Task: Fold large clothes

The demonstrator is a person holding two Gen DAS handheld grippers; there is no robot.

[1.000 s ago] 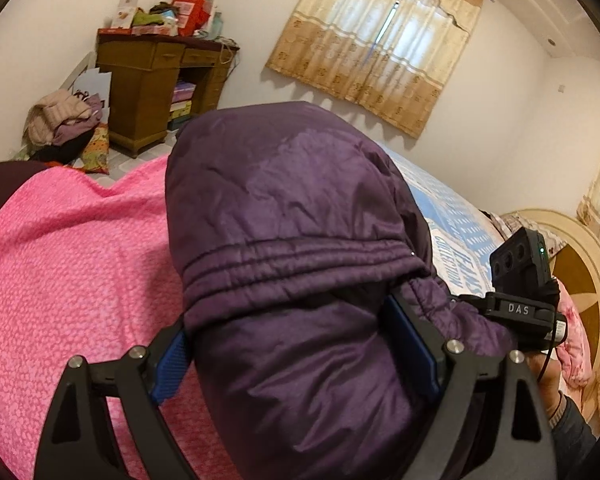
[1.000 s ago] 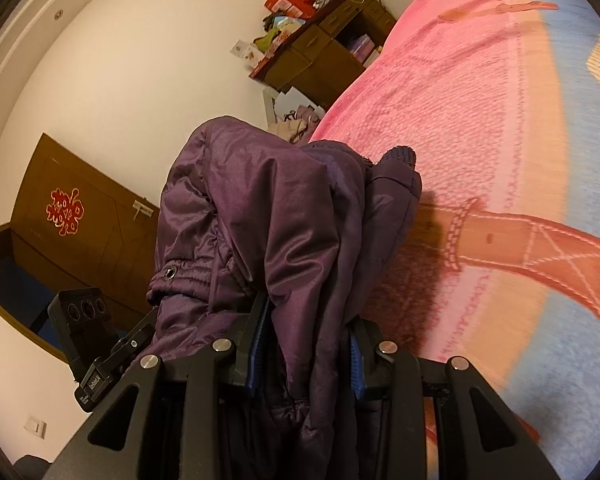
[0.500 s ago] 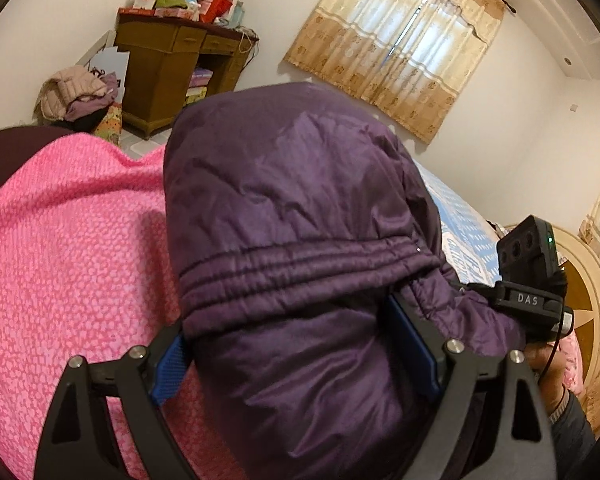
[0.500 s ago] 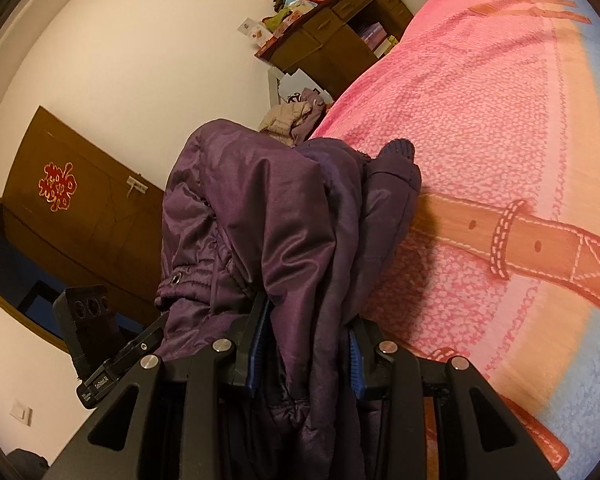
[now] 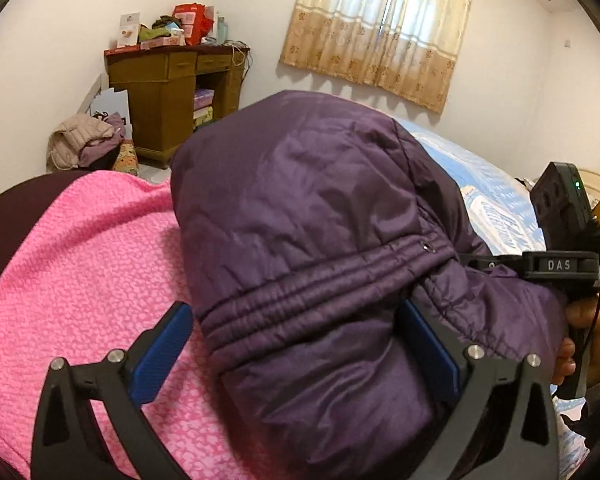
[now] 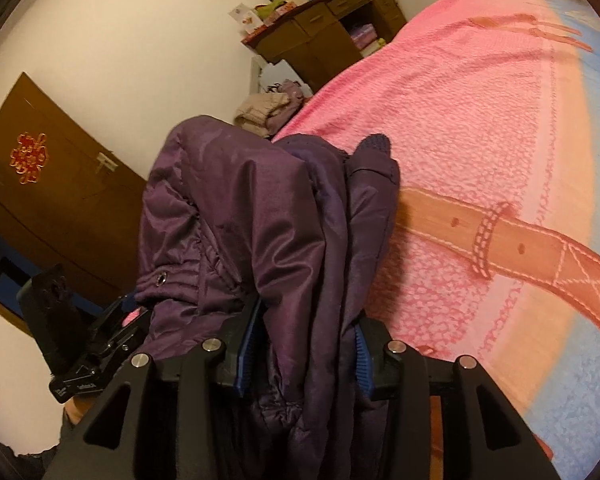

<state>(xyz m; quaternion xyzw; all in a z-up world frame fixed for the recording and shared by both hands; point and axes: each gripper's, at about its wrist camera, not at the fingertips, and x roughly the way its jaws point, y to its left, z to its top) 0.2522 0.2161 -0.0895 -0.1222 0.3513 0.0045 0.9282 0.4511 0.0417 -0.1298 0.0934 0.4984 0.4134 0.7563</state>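
Dark purple quilted puffer jacket (image 5: 308, 240), shiny fabric, elastic-ribbed hem with snap button, bunched in thick folds, held up above pink bed cover (image 6: 480, 128).

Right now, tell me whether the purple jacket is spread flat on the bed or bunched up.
Bunched up, not spread: the purple jacket hangs in thick gathered layers clamped between the right gripper's fingers, above the pink blanket.

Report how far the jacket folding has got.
Done: the purple jacket looks doubled over. In hand: the left gripper spans a thick bundle of it, the right gripper pinches several layers, and both hold it above the pink blanket. Left: lay it down, finish and flatten the fold.
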